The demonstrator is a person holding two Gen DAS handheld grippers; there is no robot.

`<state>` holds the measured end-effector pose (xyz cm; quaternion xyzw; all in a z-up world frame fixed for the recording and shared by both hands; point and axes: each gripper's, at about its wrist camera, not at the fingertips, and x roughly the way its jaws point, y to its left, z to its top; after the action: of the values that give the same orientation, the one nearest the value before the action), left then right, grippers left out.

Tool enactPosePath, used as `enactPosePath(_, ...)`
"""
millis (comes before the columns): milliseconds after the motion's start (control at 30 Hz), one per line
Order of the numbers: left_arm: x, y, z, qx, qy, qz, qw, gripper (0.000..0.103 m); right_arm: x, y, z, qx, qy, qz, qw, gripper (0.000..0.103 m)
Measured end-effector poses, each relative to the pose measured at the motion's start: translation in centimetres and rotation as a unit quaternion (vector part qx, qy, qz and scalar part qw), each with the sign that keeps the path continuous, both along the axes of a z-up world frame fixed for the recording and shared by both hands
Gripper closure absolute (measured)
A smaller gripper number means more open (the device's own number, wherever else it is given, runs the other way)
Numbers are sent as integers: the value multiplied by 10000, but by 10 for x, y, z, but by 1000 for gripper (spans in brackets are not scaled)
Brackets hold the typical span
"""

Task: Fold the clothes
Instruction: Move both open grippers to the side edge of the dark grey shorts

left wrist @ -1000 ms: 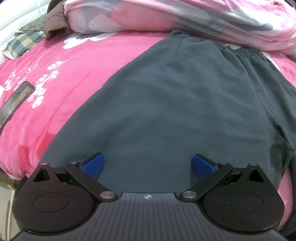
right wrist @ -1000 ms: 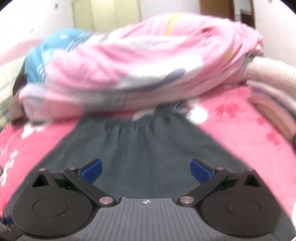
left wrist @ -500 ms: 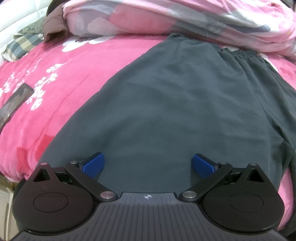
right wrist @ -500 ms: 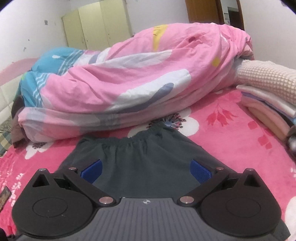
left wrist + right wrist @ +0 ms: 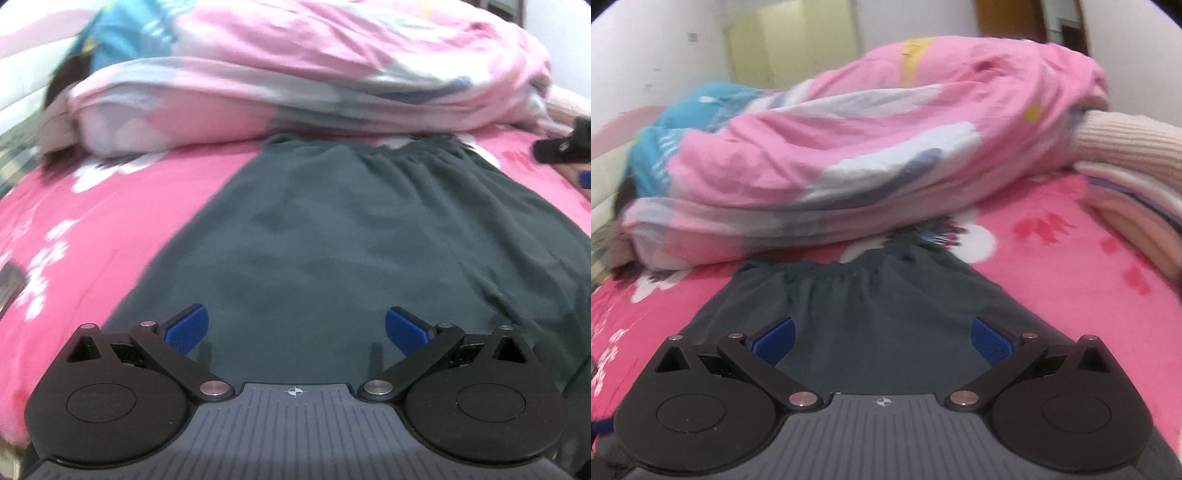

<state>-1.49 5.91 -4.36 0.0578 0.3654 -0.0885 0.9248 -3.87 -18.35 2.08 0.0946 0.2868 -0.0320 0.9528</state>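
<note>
while both views are somewhat blurred, a pair of dark grey soft fabric shorts [image 5: 332,229] lies spread flat on the bright pink floral bed cover [image 5: 92,221], its gathered elastic waistband [image 5: 827,273] at the far end, just beside a bulky rolled pink, white and blue quilt [image 5: 849,147]. the left gripper [image 5: 293,328] hangs over the near hem of the shorts with its blue-padded fingers [image 5: 184,328] spread wide and holding nothing. the right gripper [image 5: 882,338] sits nearer the waistband, its fingers [image 5: 991,341] likewise wide apart and empty. a stack of folded pale knitted clothes [image 5: 1134,184] rests at the right edge of the bed. part of the right gripper shows at the right edge of the left view.
</note>
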Motion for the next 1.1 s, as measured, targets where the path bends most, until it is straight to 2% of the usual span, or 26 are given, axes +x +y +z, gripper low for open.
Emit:
enactPosePath(67,7,-9,-10,40,1,-135,9999,0,5,-1,-17,-156,21,176,9997,0)
enactPosePath(200,14,-10,-28,48,259,-120,9996,0,15,-8,-59,-358,408,437,9976,0)
enactPosePath(367,11,-1,-28,-143,291,-120,9994,0,-5,-16,-86,-660,881,601,9921,0)
enactPosePath(533,12,1,-28,-189,341,-119,9992,0,-55,-32,-78,-758,1136,763,9877,0)
enactPosePath(633,11,1,-30,-184,288,-122,9993,0,-100,-51,-73,-856,1437,641,9838,0)
enactPosePath(767,4,7,-20,-69,249,-65,9996,0,-151,-70,-62,-1335,1816,267,9739,0)
enactPosePath(833,0,10,-15,1,235,-28,9997,0,-161,-69,-49,-1554,1654,198,9737,0)
enactPosePath(900,-5,14,-9,70,220,10,9997,0,-163,-60,-33,-1625,1180,315,9791,0)
enactPosePath(1000,-11,19,0,175,199,66,9996,0,-152,-36,-16,-1453,288,929,9846,0)
enactPosePath(1100,-18,26,9,293,172,137,9993,0,-132,-7,-18,-1435,-96,1678,9753,0)
